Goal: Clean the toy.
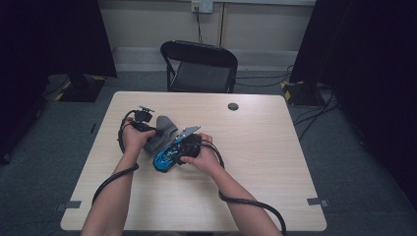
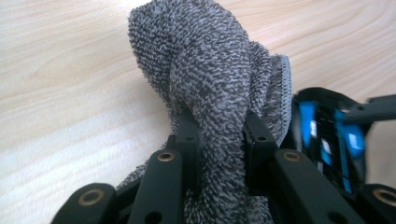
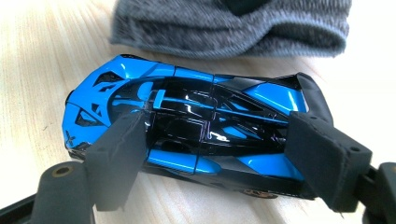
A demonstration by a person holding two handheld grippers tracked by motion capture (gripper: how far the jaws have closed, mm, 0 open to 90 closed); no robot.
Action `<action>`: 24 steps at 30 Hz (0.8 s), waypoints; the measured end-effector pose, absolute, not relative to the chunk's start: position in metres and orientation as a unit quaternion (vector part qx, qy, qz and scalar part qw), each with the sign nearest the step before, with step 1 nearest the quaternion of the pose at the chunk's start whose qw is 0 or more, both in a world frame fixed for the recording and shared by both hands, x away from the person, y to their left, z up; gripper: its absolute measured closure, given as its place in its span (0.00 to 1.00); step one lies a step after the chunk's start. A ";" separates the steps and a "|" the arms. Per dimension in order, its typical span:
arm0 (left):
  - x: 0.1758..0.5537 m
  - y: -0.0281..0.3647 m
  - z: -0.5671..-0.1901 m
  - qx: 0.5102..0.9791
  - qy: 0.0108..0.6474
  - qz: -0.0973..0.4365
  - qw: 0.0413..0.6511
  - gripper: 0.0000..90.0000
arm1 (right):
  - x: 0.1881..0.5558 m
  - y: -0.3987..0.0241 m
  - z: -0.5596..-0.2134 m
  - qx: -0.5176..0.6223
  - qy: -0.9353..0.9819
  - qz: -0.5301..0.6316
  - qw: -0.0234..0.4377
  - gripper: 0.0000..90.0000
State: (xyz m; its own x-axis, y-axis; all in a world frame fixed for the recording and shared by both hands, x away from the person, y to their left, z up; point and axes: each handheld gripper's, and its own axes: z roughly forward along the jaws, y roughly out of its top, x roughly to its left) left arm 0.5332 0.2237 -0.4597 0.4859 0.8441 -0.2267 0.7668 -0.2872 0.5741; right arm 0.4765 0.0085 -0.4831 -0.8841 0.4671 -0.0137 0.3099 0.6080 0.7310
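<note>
A: Starting at the left, what has the left gripper [image 1: 147, 129] got?

B: Its fingers [image 2: 256, 140] are pinched nearly together on a fold of the grey terry cloth [image 2: 210, 84], which bunches up between them and hangs onto the desk [image 1: 255, 147]. In the high view the cloth [image 1: 162, 132] lies just left of the toy car, touching or nearly touching it.

A: And to the right?

B: The right gripper [image 3: 215, 154] holds the blue and black toy sports car [image 3: 187, 126], its fingers [image 3: 322, 158] spread wide and pressing on the car's two ends. The car rests on the desk near its middle, in front of the person.

A: What could go wrong?

B: I'd guess the glossy body could slip or twist out from between the pads if the cloth rubs hard against it. The pinch on the cloth is narrow, so a tug might pull the fold free.

A: Any writing or badge?

B: None that I can read on the car, cloth or grippers.
</note>
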 end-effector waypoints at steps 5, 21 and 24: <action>0.540 0.211 -0.469 0.808 0.493 0.065 0.315 0.81 | 0.477 0.009 -0.483 0.217 0.892 0.384 0.102 0.23; 0.538 0.188 -0.476 0.841 0.447 0.068 0.296 0.81 | 0.477 0.009 -0.483 0.216 0.892 0.383 0.101 0.23; 0.537 0.189 -0.476 0.842 0.446 0.068 0.296 0.82 | 0.477 0.009 -0.483 0.217 0.892 0.383 0.101 0.23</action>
State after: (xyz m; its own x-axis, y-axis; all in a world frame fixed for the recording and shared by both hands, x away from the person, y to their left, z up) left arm 0.5366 0.1885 -0.4758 0.5937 0.7907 -0.1498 0.7104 -0.4275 0.5591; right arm 0.4772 0.0087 -0.4825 -0.8859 0.4636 -0.0139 0.3093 0.6129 0.7271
